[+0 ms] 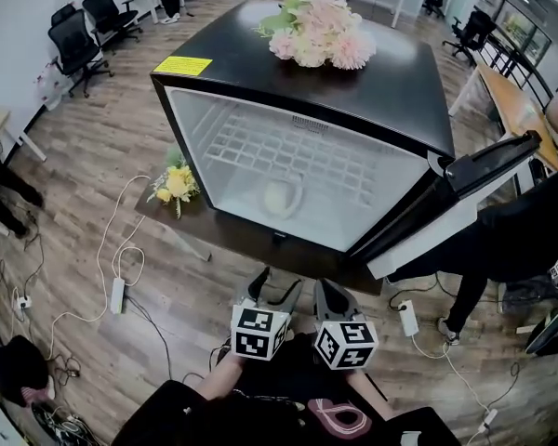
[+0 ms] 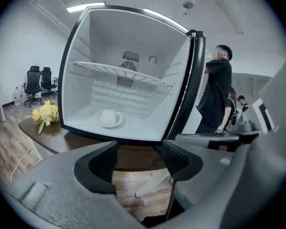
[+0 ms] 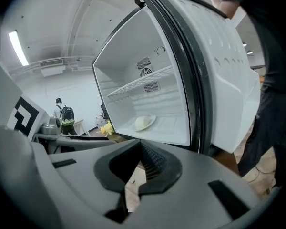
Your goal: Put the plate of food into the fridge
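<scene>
The black fridge (image 1: 391, 91) stands open on a low dark table (image 1: 251, 240), its door (image 1: 465, 193) swung out to the right. On its white floor, under the wire shelf (image 1: 298, 151), sits a white plate with a pale lump of food (image 1: 282, 196), also seen in the left gripper view (image 2: 108, 118) and the right gripper view (image 3: 144, 122). Both grippers hang low in front of the fridge, well apart from the plate. My left gripper (image 1: 272, 291) (image 2: 139, 159) is open and empty. My right gripper (image 1: 330, 295) (image 3: 139, 149) has its jaws together, holding nothing.
Pink flowers (image 1: 321, 31) lie on the fridge top; a yellow bunch (image 1: 177, 184) lies on the table's left end. A person in black (image 1: 521, 230) stands just behind the open door. Cables and a power strip (image 1: 118, 294) trail over the wooden floor. Office chairs (image 1: 74, 40) stand far left.
</scene>
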The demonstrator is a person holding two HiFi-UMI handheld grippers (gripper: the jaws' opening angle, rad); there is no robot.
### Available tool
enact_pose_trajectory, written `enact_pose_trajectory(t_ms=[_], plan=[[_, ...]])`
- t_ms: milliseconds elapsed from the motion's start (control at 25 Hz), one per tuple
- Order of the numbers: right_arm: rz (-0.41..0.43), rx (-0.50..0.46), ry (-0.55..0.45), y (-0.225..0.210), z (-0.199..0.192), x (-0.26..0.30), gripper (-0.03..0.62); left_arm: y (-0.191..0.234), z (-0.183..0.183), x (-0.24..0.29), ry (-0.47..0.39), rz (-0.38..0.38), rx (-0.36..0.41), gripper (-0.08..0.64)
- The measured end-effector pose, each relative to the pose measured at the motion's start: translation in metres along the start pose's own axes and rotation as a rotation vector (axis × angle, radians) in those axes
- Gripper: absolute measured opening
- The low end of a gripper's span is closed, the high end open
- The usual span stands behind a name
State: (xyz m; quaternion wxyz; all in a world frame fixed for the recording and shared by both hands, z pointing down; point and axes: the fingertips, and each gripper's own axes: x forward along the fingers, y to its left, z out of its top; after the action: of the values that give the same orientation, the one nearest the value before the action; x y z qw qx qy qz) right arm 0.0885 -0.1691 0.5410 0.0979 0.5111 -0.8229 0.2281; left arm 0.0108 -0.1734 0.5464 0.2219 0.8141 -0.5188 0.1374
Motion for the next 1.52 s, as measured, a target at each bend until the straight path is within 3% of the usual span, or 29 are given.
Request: enact_pose_trajectory(t_ms=[360, 520, 840, 1160, 1520], plan=[[0.026, -0.036, 0.004, 0.008, -0.005, -0.006, 0.009, -0.002, -0.005, -0.011, -0.024, 0.026, -0.009, 0.293], [0.030, -0.054, 0.000, 0.010, -0.005, -0.010, 0.009, 0.001, -0.010, -0.015, -0.027, 0.051, -0.029, 0.210], [0.029, -0.063, 0.003, 0.010, -0.009, -0.014, 0.009, -0.014, -0.013, -0.017, -0.026, 0.025, 0.041, 0.178], [0.052, -0.043, -0.008, 0.011, -0.009, -0.014, 0.009, -0.011, -0.011, -0.020, -0.053, 0.053, 0.046, 0.041], [0.036, -0.047, -0.015, 0.006, -0.006, -0.011, 0.009, -0.011, -0.006, -0.018, -0.071, 0.061, 0.049, 0.008]])
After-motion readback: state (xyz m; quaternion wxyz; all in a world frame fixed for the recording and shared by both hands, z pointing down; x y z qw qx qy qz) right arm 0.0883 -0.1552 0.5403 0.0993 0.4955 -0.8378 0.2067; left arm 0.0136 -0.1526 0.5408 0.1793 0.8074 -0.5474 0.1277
